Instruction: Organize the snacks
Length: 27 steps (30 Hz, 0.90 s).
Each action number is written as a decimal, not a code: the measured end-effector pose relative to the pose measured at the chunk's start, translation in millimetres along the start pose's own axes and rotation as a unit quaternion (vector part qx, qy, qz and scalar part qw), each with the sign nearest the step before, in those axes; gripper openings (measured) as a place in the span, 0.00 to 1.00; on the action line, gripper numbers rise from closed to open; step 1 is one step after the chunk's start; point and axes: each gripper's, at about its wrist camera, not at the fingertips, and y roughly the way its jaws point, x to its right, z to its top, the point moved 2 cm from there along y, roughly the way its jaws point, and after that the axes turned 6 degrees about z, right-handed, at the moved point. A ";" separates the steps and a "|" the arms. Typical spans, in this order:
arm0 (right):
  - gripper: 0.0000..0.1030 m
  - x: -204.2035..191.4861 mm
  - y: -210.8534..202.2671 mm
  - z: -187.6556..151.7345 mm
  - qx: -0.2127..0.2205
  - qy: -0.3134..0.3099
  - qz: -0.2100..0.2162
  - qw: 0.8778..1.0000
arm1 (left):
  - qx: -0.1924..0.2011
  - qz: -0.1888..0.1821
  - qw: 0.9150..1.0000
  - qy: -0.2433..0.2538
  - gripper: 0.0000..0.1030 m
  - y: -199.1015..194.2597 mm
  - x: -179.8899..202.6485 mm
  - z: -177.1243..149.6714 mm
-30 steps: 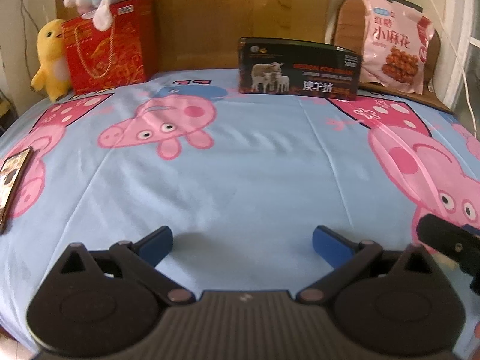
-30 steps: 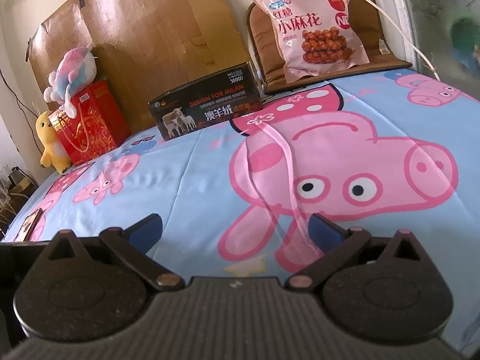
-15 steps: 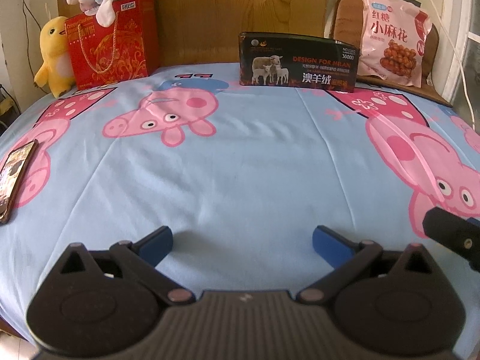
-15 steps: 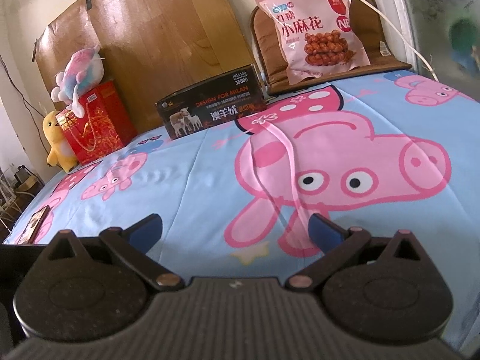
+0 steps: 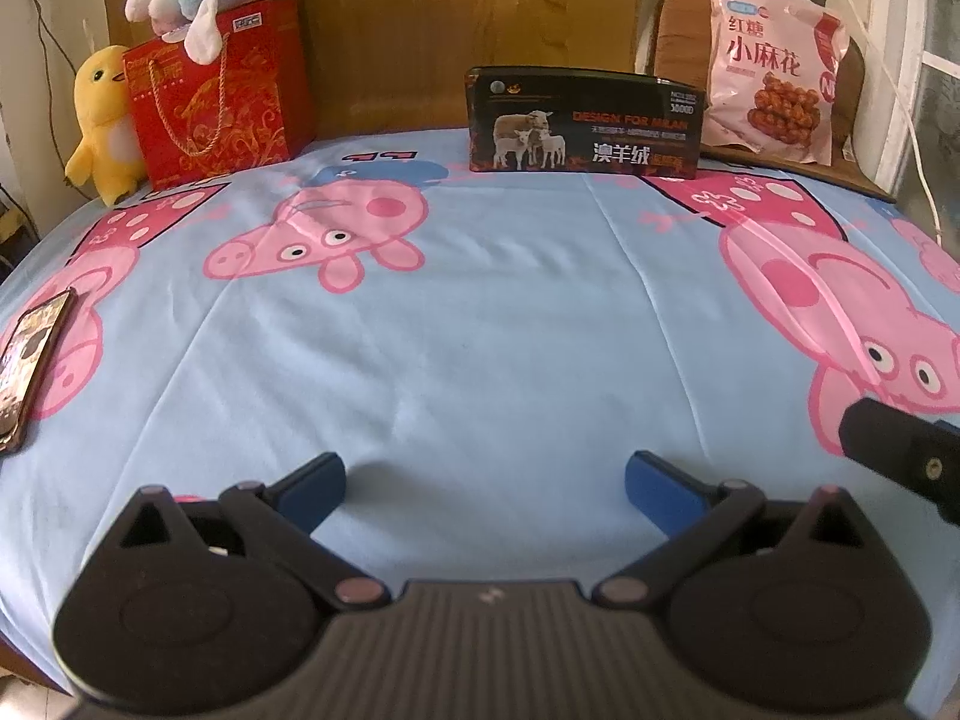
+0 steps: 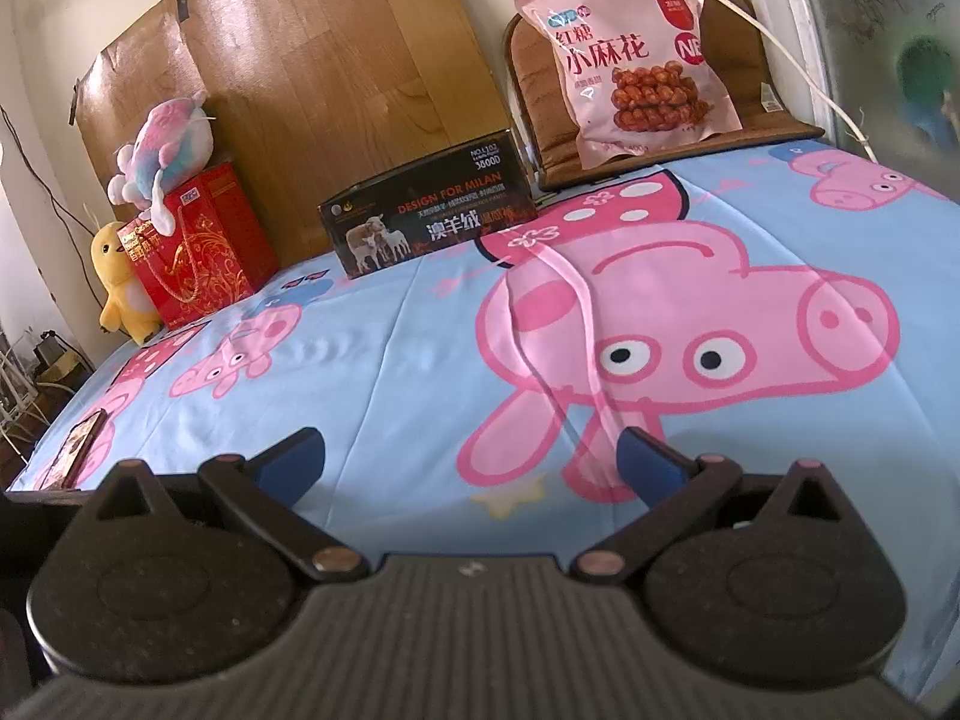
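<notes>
Pink plastic snack bag leans upright on the brown chair cushion past the bed's far edge, well apart from left gripper and right gripper, both spread and empty; slick, puffy film could slip when pinched.

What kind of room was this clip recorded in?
Most likely a bedroom at home. The work surface looks like a bed under a Peppa Pig cartoon sheet, with a wooden board like a headboard behind it, and a yellow duck plush beside a red gift bag.
</notes>
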 end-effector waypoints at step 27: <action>1.00 -1.0 -1.9 -0.7 -0.002 0.004 -0.002 1.000 | -0.004 -0.010 1.000 -0.002 1.00 -1.1 -1.8 -2.6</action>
